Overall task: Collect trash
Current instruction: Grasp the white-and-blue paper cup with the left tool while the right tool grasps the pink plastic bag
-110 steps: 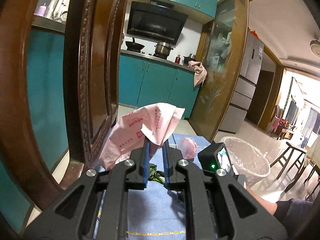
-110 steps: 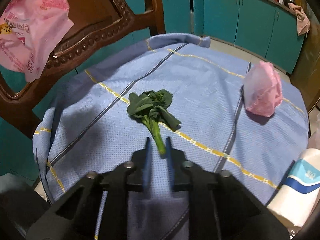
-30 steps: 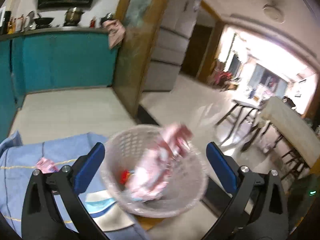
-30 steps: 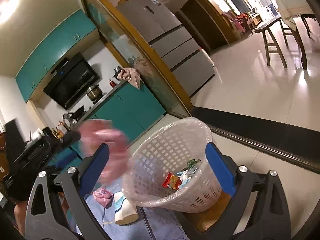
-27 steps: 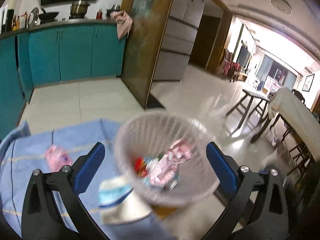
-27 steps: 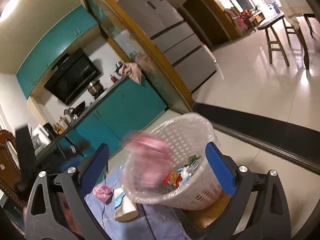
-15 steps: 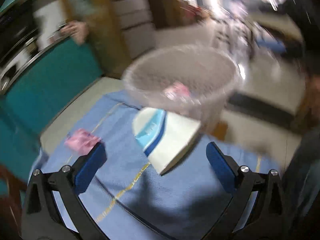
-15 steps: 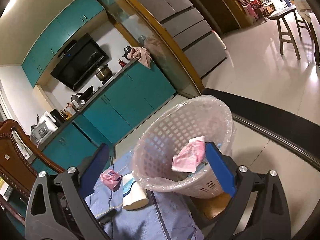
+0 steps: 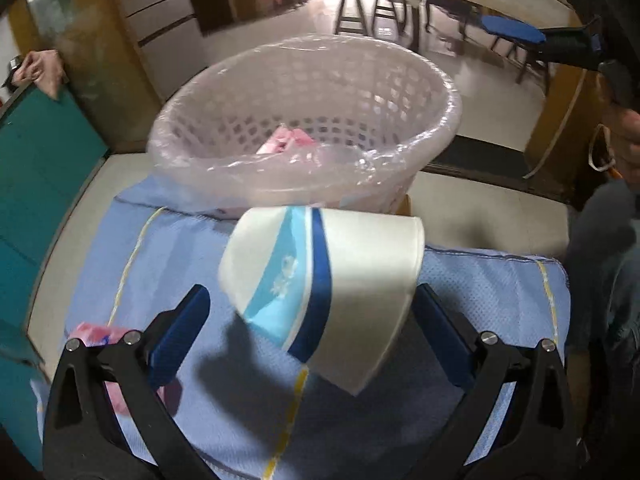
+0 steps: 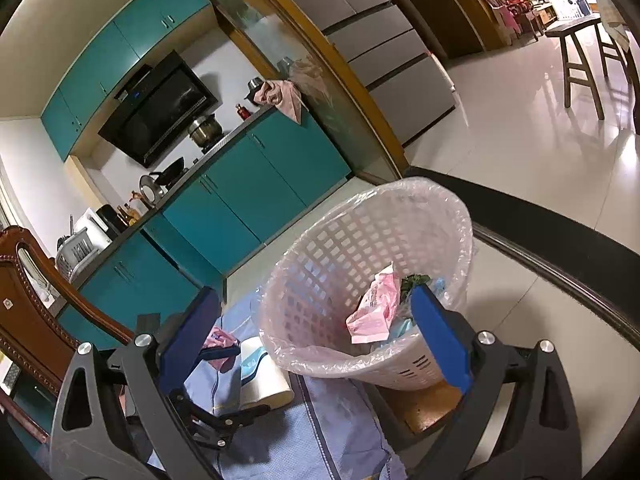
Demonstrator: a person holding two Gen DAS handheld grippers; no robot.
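While spread wide around the paper cup point(image 9: 324, 280), left claw point(image 9: 316, 340) poised for the next pickup.
Called for closing on the cup lying on the blue-clothed desk point(image 9: 480, 300), then lifting into the adjacent basket point(image 9: 304, 120); right claw point(image 10: 316, 336) open, empty; pink wad point(image 9: 96, 334) left.

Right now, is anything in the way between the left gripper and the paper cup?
Nothing visible. The left gripper is open with its fingers on either side of the cup, which lies tipped on the blue cloth. The basket stands just behind the cup, not between.
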